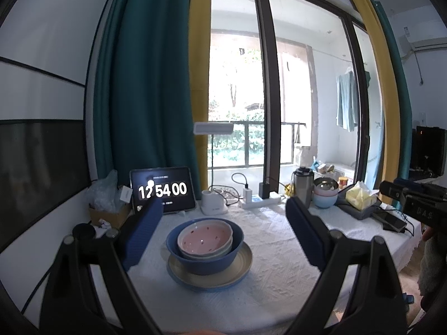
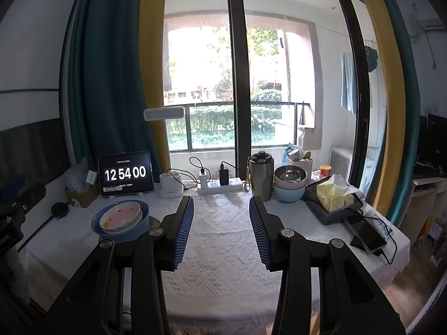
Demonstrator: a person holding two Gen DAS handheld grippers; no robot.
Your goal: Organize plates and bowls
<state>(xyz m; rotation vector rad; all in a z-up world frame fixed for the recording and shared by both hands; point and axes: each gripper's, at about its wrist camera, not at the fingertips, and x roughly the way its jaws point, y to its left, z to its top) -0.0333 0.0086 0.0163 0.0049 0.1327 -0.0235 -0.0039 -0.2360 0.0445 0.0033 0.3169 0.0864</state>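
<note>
On the white tablecloth (image 1: 273,254) a beige plate (image 1: 243,265) carries a blue bowl (image 1: 206,262), and nested in that bowl are white bowls topped by a pink-lined one (image 1: 205,236). My left gripper (image 1: 223,203) hangs just before this stack, open wide, with one finger on each side and no contact. In the right wrist view the same blue bowl (image 2: 120,220) sits to the left. My right gripper (image 2: 221,200) stands partly open over bare cloth with nothing between its fingers. A second stack, a metal bowl on pink and light-blue bowls (image 2: 289,184), stands at the back right.
Along the window side stand a tablet clock (image 2: 125,173), a white lamp base (image 2: 170,188), a power strip (image 2: 220,185) and a steel tumbler (image 2: 261,176). A tissue box (image 2: 333,194) and a phone (image 2: 367,236) with cables lie at the right, near the table's edge.
</note>
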